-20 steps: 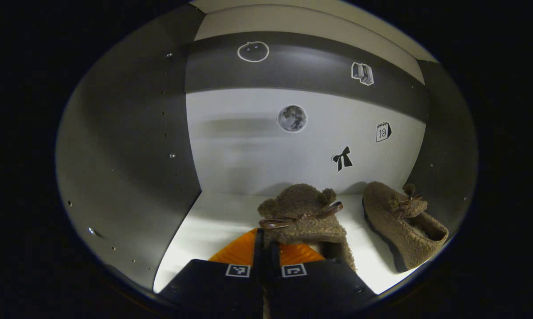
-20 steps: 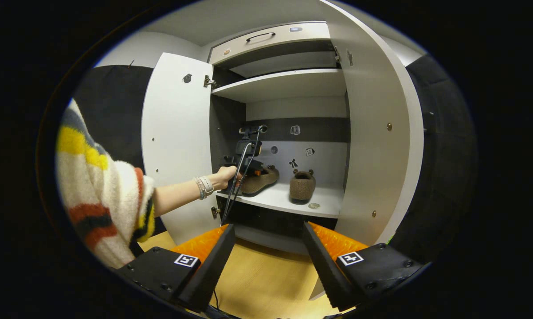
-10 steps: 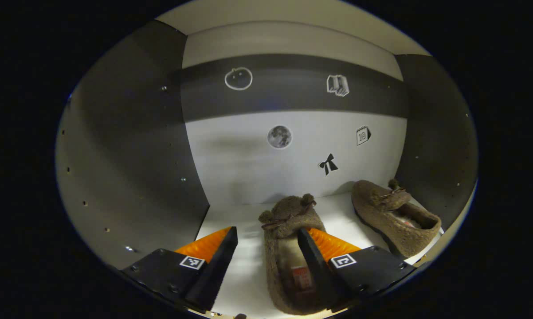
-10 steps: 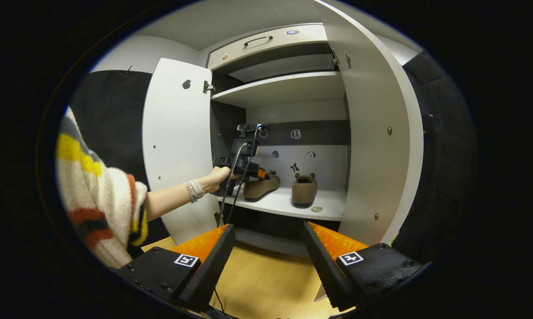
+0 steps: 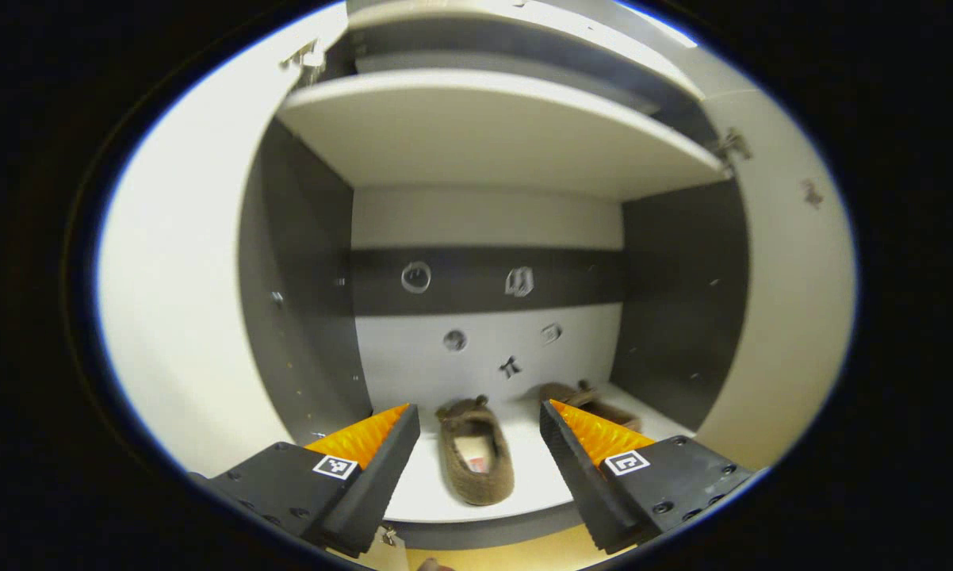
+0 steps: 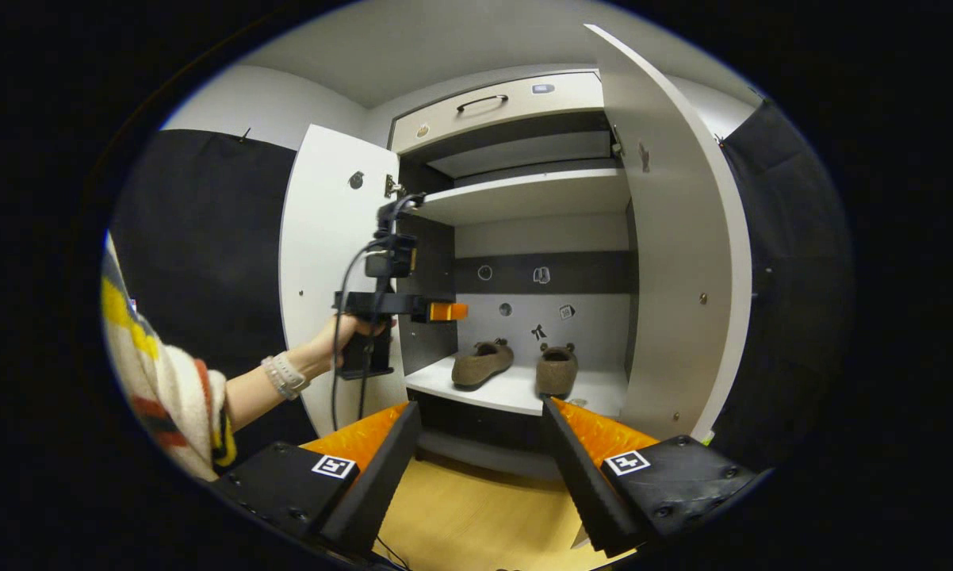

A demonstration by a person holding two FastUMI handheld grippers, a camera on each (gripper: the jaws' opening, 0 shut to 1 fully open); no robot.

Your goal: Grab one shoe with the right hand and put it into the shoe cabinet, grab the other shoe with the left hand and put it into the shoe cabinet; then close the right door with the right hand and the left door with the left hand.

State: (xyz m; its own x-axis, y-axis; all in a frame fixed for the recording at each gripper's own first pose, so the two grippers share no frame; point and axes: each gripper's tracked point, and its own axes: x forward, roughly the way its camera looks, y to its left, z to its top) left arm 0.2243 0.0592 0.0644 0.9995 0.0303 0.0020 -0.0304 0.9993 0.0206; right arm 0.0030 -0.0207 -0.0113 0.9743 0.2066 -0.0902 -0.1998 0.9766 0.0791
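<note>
Two brown fuzzy slippers, the left shoe (image 6: 483, 363) and the right shoe (image 6: 556, 370), lay side by side on the white cabinet shelf (image 6: 508, 390). Both white doors (image 6: 330, 262) stood open. The left hand-held gripper (image 5: 480, 452) and right hand-held gripper (image 6: 480, 452) gaped wide, holding nothing.

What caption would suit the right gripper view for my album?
Both brown shoes sit on the cabinet shelf, doors open, left tongs held beside the left door.
</note>
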